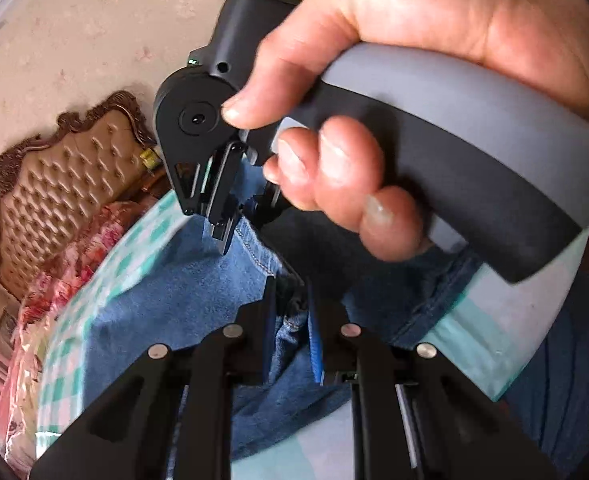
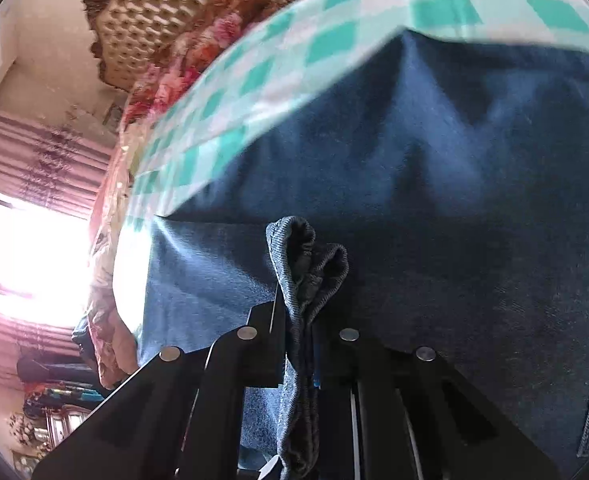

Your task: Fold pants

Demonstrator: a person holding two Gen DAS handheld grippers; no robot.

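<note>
**Gripping the jeans with both grippers over the bed**

Pinching denim, the left gripper [image 1: 290,312] has its jaws nearly closed on a bunched fold of the blue jeans [image 1: 182,292], which rises between the two black fingers. The jeans lie spread across a green-and-white checked sheet [image 1: 74,340] on the bed, their orange-stitched seam running just beyond the fingertips.

Seen from the left wrist, a hand [image 1: 394,92] wraps the grey and black handle of the right gripper [image 1: 222,236], which points down at the jeans close to the seam. From its own camera the right gripper [image 2: 300,312] is likewise almost closed, clamped on a rolled edge of denim [image 2: 306,256] that sticks up between the fingers and curls over at the top. Beyond that edge, a broad dark stretch of the jeans [image 2: 454,200] fills most of the view and covers the checked sheet [image 2: 334,40].

A tufted brown headboard [image 1: 66,184] stands at the far end, with flowered pink bedding [image 1: 78,256] bunched below it. A bright window [image 2: 26,248] with pink curtains glows to the left.
</note>
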